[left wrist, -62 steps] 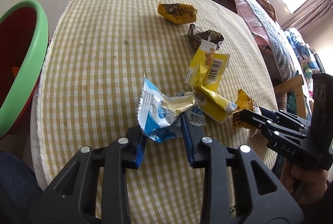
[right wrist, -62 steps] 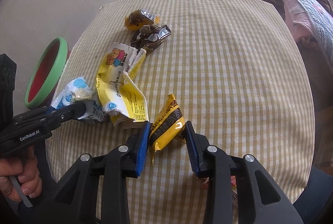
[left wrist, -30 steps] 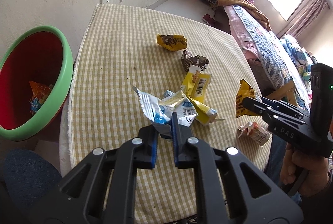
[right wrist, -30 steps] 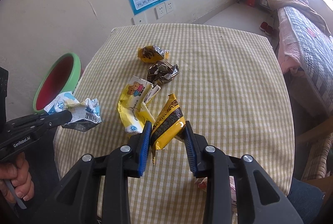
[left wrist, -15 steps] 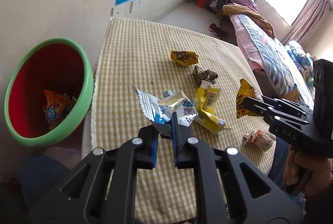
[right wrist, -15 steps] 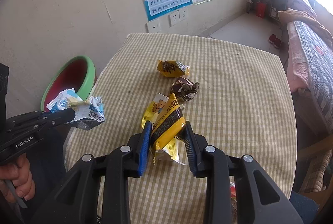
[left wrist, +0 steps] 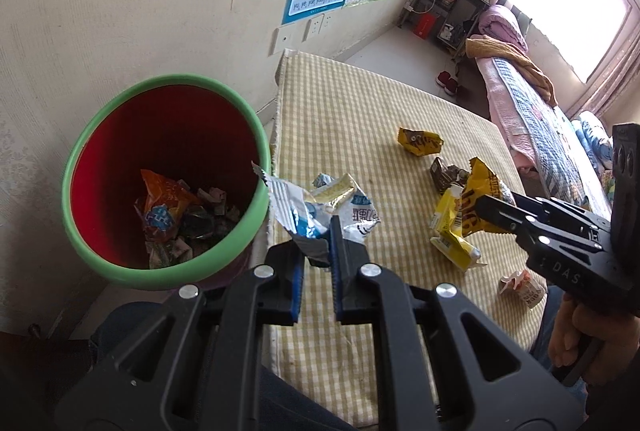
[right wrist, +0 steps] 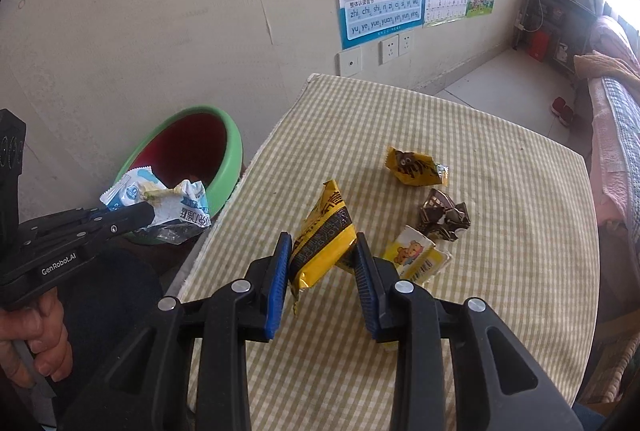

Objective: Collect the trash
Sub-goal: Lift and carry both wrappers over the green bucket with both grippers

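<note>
My left gripper is shut on a crumpled blue and white wrapper and holds it in the air beside the rim of a red bin with a green rim; it also shows in the right wrist view. My right gripper is shut on a yellow and black snack wrapper above the checked table; this wrapper also shows in the left wrist view. The bin holds several wrappers.
On the table lie a yellow wrapper, a dark brown wrapper, a yellow carton wrapper and a small crumpled wrapper near the front edge. A wall with posters stands behind; a bed is at the right.
Both grippers have lifted their wrappers off the table and moved left toward the bin. The left gripper now holds its wrapper next to the bin's rim.
</note>
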`<state>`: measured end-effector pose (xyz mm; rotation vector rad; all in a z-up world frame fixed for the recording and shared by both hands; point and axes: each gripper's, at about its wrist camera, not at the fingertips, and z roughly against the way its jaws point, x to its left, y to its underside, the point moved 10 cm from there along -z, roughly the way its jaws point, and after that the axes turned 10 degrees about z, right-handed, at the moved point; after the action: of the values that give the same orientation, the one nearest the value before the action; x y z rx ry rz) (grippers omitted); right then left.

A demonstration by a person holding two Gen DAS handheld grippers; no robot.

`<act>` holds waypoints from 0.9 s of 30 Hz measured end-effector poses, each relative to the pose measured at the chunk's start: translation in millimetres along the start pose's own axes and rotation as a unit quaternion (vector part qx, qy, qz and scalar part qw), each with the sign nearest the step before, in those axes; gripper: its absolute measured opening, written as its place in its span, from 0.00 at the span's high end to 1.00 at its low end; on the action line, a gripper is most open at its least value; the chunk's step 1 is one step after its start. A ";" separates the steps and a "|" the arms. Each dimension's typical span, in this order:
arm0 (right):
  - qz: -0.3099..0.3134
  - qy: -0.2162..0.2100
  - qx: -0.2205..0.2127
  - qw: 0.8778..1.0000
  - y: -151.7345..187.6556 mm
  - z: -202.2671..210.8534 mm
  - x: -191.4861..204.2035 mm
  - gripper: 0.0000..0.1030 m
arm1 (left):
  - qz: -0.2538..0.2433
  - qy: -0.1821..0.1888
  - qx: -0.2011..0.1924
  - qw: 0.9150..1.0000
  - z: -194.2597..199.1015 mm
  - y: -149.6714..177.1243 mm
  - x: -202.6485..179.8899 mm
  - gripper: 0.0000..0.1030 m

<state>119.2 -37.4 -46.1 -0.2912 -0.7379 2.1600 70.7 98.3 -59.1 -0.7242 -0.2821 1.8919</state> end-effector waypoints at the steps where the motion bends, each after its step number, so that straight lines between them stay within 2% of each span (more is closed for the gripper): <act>1: 0.003 -0.003 0.000 1.000 -2.2 -1.7 5.0 0.70 | 0.004 -0.003 -0.003 1.000 2.2 -2.3 5.4 0.90; 14: 0.043 -0.038 0.002 0.998 -35.4 -28.7 64.2 0.70 | 0.047 -0.036 -0.023 0.998 21.6 -20.7 73.2 0.90; 27: 0.086 -0.073 0.002 0.994 -85.1 -70.4 125.7 0.70 | 0.076 -0.053 -0.022 0.995 16.1 -27.6 121.9 0.90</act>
<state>123.2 129.9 -46.7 -0.2023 -0.8153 2.3640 48.4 221.3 -75.7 -0.6915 -0.3444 2.0779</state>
